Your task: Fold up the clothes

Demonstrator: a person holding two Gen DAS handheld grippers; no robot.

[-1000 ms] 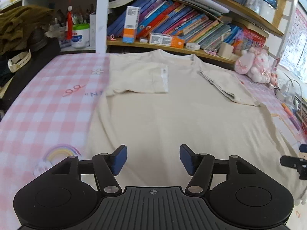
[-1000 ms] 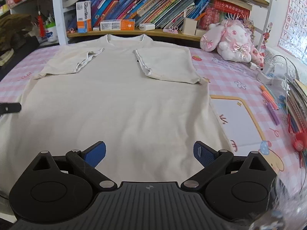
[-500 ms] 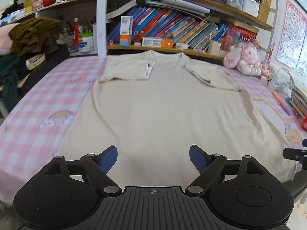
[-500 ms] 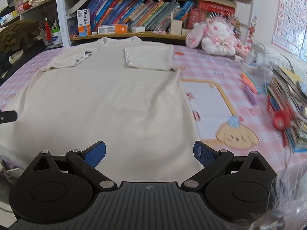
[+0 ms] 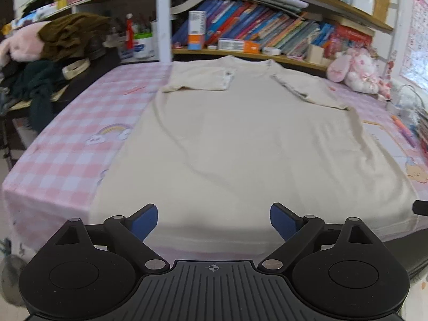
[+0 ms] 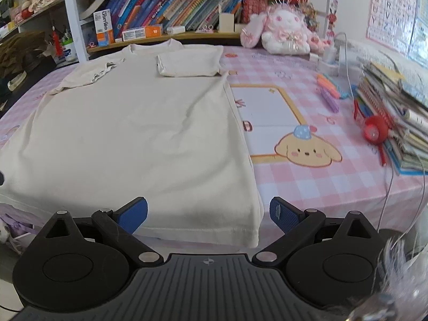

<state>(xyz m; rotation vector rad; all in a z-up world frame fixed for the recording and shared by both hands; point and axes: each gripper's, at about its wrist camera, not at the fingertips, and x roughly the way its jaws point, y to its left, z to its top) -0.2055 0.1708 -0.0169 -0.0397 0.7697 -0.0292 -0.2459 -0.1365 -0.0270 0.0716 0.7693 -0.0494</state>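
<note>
One cream T-shirt [image 5: 240,139] lies flat on the pink check tablecloth [image 5: 80,123], collar at the far end by the bookshelf [image 5: 240,26], hem at the near table edge right in front of me. Both sleeves are turned in onto the chest: left sleeve [image 5: 200,80], right sleeve [image 6: 190,64]. So it's part-folded; body is at full length.

Key relation: shirt's long axis runs straight away from both grippers, hem nearest, collar farthest. Left gripper [image 5: 212,220] sits just short of the hem, about mid-width to left of centre. Right gripper [image 6: 208,212] sits over the hem's right end, w/ the right hem corner [image 6: 251,235] draping off the table edge just beside its right finger. Right is the nearer arm for that corner; the left hem corner is off to the left of my left gripper, so that arm has further to shift sideways.

Both grippers: jaws spread wide, nothing between the pads, neither touching cloth as far as I can tell.

Count: 1 shirt, 2 sleeves folded in, 2 grippers. Also 1 plush bunny [image 6: 281,32], 1 book stack [image 6: 396,123] at right, 1 clothes heap [image 5: 53,61] at left.

My guess: next fold is hem toward collar, needing both hem corners.
</note>
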